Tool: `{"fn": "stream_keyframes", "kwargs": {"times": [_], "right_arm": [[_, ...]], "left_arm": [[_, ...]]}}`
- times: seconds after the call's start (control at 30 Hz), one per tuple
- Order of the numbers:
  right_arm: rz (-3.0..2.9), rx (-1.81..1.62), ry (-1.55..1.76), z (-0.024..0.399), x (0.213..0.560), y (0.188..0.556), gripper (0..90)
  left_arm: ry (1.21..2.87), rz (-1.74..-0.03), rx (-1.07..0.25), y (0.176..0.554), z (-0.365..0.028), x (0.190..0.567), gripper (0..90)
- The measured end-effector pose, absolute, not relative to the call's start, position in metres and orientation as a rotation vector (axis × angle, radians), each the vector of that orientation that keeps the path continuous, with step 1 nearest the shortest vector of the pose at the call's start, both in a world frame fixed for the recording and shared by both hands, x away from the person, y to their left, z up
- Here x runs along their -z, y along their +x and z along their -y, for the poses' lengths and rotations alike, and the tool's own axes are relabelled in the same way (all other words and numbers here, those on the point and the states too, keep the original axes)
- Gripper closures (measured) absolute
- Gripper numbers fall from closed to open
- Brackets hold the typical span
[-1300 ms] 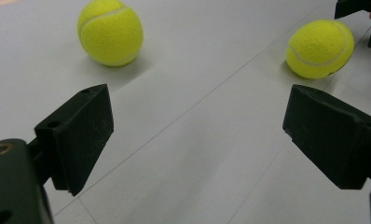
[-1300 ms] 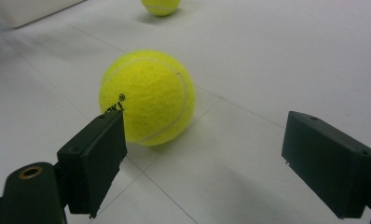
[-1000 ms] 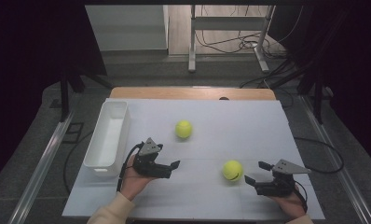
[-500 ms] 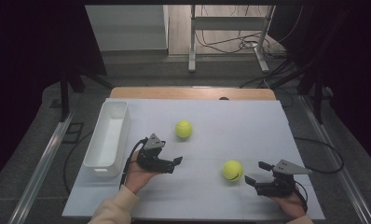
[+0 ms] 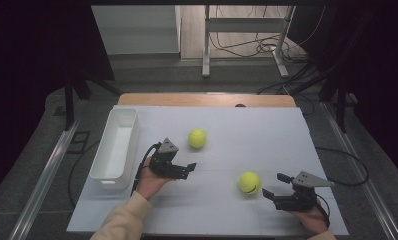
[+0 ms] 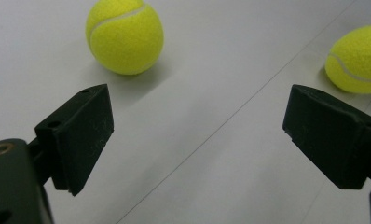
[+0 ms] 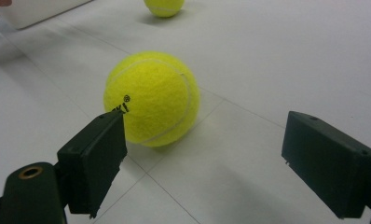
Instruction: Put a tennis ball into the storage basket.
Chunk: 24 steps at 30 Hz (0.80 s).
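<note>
White tabletop (image 5: 237, 135) — left gripper (image 5: 187, 169) nearer far ball (image 5: 197, 138) than before, jaws apart.

On the desk (image 5: 287, 135) there are two tennis balls, one farther off (image 5: 197, 138) and one nearer (image 5: 249, 182), one white bin (image 5: 115, 148), and two grippers, left (image 5: 189, 170) and right (image 5: 274, 186).

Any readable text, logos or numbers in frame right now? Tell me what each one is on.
"®": a small black mark on the near tennis ball, ahead of the right gripper.
Black lettering just below that mark: partly hidden behind the jaw, too small to read.
Far tennis ball, white bin, table, left gripper: no text visible.
</note>
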State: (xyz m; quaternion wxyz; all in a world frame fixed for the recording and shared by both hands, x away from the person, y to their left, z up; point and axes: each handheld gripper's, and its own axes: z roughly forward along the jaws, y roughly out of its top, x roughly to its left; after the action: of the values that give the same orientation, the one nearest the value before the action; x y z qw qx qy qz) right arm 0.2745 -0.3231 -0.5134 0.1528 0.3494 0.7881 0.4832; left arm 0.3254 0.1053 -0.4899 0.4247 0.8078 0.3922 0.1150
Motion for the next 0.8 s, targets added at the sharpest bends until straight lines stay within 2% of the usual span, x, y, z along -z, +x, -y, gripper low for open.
{"fn": "stream_keyframes", "kwargs": {"times": [0.8], "right_arm": [[-2.263, -1.384, 1.011, 0.324, 0.514, 0.274, 14.0]], "left_arm": [[2.004, -1.023, -0.273, 0.355, -0.099, 0.482, 9.4]]}}
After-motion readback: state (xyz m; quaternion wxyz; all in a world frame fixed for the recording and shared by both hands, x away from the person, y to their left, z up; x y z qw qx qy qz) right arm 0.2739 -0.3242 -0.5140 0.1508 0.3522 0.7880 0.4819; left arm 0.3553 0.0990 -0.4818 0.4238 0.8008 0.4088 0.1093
